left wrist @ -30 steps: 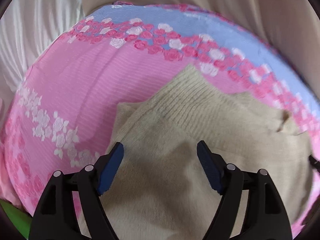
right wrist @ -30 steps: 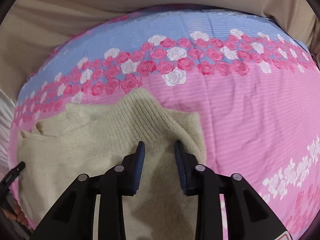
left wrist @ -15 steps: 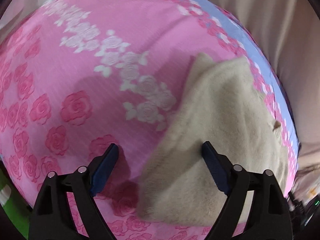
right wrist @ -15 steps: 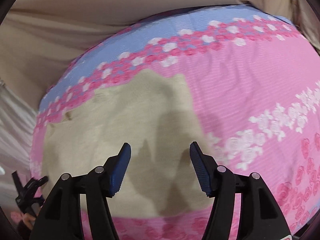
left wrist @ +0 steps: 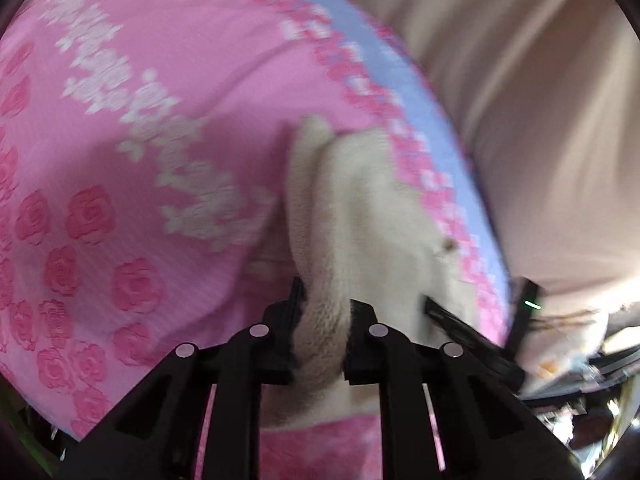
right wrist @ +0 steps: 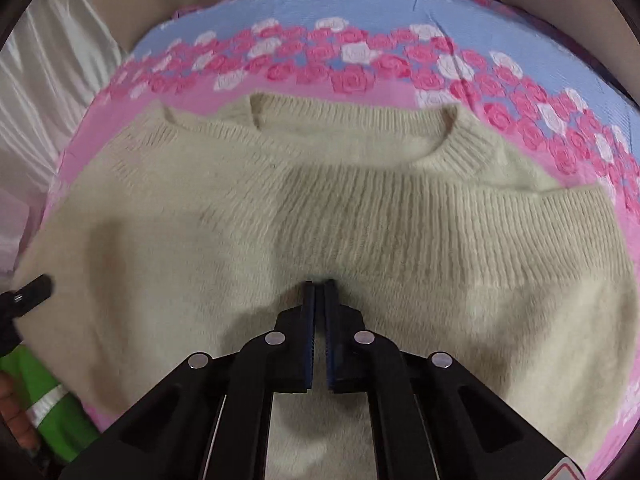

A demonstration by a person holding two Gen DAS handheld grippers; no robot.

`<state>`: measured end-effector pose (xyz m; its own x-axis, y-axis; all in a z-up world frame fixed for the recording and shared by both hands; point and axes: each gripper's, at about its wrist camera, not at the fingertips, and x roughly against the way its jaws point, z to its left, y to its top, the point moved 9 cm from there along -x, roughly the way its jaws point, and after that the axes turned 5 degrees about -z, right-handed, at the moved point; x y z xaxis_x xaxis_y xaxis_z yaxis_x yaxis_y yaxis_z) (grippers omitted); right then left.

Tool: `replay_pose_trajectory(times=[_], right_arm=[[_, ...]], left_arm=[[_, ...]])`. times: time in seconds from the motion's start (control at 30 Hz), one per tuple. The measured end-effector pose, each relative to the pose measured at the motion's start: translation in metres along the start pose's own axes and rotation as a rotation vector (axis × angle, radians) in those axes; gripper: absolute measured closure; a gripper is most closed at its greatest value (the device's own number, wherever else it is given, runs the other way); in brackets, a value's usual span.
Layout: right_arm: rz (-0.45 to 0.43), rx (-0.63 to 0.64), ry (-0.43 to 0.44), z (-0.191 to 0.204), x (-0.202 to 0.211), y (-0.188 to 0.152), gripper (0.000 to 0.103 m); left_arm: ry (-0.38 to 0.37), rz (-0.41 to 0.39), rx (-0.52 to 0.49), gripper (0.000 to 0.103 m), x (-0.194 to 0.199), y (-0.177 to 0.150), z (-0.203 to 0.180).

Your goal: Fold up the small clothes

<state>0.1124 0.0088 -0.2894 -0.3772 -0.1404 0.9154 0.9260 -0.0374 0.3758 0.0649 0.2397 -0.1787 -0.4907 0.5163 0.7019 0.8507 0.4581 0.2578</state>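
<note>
Comparing with a second ago, we find both tongs changed: the left gripper (left wrist: 320, 336), which stood wide over the sweater (right wrist: 320, 216), is now closing with a bunched fold of the knit pinched between its jaws at lower centre of the left view. The right gripper (right wrist: 319, 292), then partly open, has its jaws together at lower centre of the right view, tips down on the knit; whether any yarn is caught between them we cannot tell. The sweater now fills most of the right view, collar toward the top, spread on the bedspread (right wrist: 400, 12), where earlier it took only the lower left. In the left view the bedspread has swung to the upper left and the sweater runs as a narrow strip through the centre. At that view's right edge a green light (left wrist: 532, 304) glows. We can read no writing or brand anywhere; blur covers the left view.
</note>
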Motion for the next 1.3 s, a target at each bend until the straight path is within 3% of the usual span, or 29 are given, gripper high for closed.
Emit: replay_pose_trajectory(times=[0.23, 0.3, 0.37, 0.4, 0.43, 0.57, 0.63, 0.67, 0.7, 0.77, 0.9, 0.97, 1.0, 1.03, 1.17, 1.3], right_arm=[[0.018, -0.051, 0.068, -0.008, -0.002, -0.002, 0.100], [0.009, -0.103, 0.122, -0.015, 0.002, -0.003, 0.100], [-0.015, -0.182, 0.186, -0.028, 0.014, -0.006, 0.101], [-0.040, -0.219, 0.195, -0.037, 0.025, -0.008, 0.100], [-0.066, -0.245, 0.197, -0.047, 0.035, -0.010, 0.096], [-0.119, -0.349, 0.172, -0.111, 0.079, -0.036, 0.082], [-0.122, -0.390, 0.161, -0.138, 0.097, -0.054, 0.067], [-0.132, -0.407, 0.158, -0.150, 0.105, -0.060, 0.064], [-0.143, -0.426, 0.158, -0.159, 0.111, -0.067, 0.061], [-0.158, -0.467, 0.156, -0.173, 0.119, -0.082, 0.060], [-0.160, -0.502, 0.243, -0.159, 0.124, -0.088, 0.057], [-0.127, -0.456, 0.295, -0.128, 0.120, -0.078, 0.048], [-0.100, -0.433, 0.329, -0.109, 0.114, -0.073, 0.037], [-0.076, -0.417, 0.361, -0.091, 0.107, -0.067, 0.032], [0.057, -0.457, 0.512, -0.030, 0.077, -0.054, 0.032], [0.154, -0.403, 0.511, 0.014, 0.063, -0.052, 0.032]], left_arm=[[-0.143, 0.064, -0.204, 0.089, -0.001, -0.024, -0.102], [-0.182, 0.087, -0.267, 0.090, -0.006, -0.037, -0.135], [-0.269, 0.157, -0.334, 0.092, -0.017, -0.059, -0.182], [-0.265, 0.172, -0.370, 0.092, -0.024, -0.066, -0.196], [-0.260, 0.190, -0.443, 0.093, -0.036, -0.080, -0.219], [-0.267, 0.266, -0.546, 0.095, -0.073, -0.123, -0.272], [-0.201, 0.256, -0.610, 0.093, -0.083, -0.138, -0.282], [-0.167, 0.248, -0.629, 0.084, -0.086, -0.141, -0.281], [-0.134, 0.239, -0.638, 0.064, -0.087, -0.143, -0.278], [-0.031, 0.178, -0.633, 0.036, -0.080, -0.136, -0.255], [0.166, 0.086, -0.615, 0.033, -0.054, -0.105, -0.180], [0.195, 0.062, -0.551, 0.033, -0.040, -0.088, -0.148], [0.203, 0.047, -0.503, 0.032, -0.030, -0.079, -0.129], [0.211, 0.039, -0.479, 0.031, -0.026, -0.074, -0.119], [0.267, -0.001, -0.329, 0.029, 0.003, -0.053, -0.064], [0.266, -0.037, -0.261, 0.029, 0.021, -0.047, -0.041]])
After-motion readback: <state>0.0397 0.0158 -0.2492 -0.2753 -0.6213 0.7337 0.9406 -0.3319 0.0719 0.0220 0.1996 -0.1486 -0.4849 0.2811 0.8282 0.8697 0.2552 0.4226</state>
